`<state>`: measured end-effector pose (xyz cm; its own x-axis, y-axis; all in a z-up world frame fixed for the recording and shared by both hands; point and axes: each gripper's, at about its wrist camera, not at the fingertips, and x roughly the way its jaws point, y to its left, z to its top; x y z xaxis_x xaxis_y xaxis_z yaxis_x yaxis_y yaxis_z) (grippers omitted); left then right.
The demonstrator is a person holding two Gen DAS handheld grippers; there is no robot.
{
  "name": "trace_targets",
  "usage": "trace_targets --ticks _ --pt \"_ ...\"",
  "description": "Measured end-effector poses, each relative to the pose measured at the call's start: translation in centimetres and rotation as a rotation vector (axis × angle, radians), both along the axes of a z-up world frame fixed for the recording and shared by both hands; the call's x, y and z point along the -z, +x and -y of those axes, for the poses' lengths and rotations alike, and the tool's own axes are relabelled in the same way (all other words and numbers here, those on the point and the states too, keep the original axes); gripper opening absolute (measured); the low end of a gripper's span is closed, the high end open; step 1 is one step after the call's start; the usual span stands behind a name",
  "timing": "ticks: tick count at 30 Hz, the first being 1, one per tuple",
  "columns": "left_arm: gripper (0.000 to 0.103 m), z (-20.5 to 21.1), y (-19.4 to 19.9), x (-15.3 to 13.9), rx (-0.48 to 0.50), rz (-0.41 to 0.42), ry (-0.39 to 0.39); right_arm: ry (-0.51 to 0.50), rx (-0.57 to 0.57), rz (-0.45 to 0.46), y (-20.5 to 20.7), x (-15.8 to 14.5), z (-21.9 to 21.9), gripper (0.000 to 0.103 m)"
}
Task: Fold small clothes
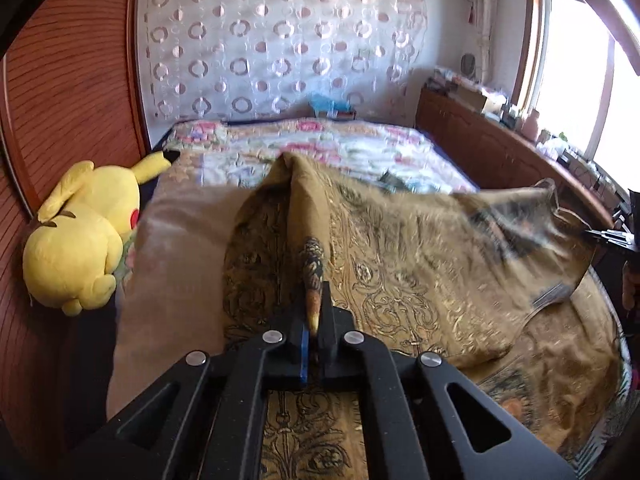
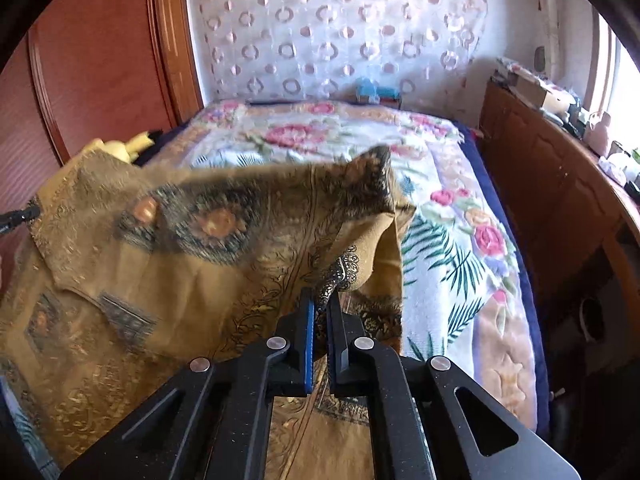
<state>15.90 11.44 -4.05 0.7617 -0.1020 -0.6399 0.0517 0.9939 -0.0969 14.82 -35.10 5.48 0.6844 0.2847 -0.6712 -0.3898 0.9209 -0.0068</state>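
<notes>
Nearest, the left tongs [image 1: 316, 320] are pinched tight on one edge of the ochre patterned garment [image 1: 400, 248], the right tongs [image 2: 322, 312] likewise on another edge. The cloth hangs lifted between them over the flowered bed [image 2: 460, 240], with open bedspread beyond; a yellow plush toy [image 1: 80, 236] lies far left.

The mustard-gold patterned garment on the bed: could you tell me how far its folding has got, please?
Done: the mustard-gold patterned garment is gripped and raised. In hand: the left gripper and right gripper each pinch an edge, stretching it above the floral bedspread. Left: laying it over and flattening the fold.
</notes>
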Motion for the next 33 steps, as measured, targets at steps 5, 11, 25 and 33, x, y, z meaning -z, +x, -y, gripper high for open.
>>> trace_targets --ticks 5,11,25,33 --pt "0.003 0.3 -1.9 -1.6 0.012 0.042 0.0 0.053 0.007 0.059 -2.8 -2.0 1.1 0.004" --pt "0.003 0.0 -4.7 -2.1 0.002 0.068 -0.01 0.052 -0.012 0.092 -7.1 -2.2 1.7 0.004" --pt "0.003 -0.8 -12.8 -1.4 -0.03 0.093 -0.024 0.032 -0.033 0.095 -15.2 -1.5 3.7 0.004" --pt "0.003 -1.8 -15.0 0.4 -0.055 0.041 -0.062 0.038 -0.045 0.062 -18.7 -0.6 4.5 0.004"
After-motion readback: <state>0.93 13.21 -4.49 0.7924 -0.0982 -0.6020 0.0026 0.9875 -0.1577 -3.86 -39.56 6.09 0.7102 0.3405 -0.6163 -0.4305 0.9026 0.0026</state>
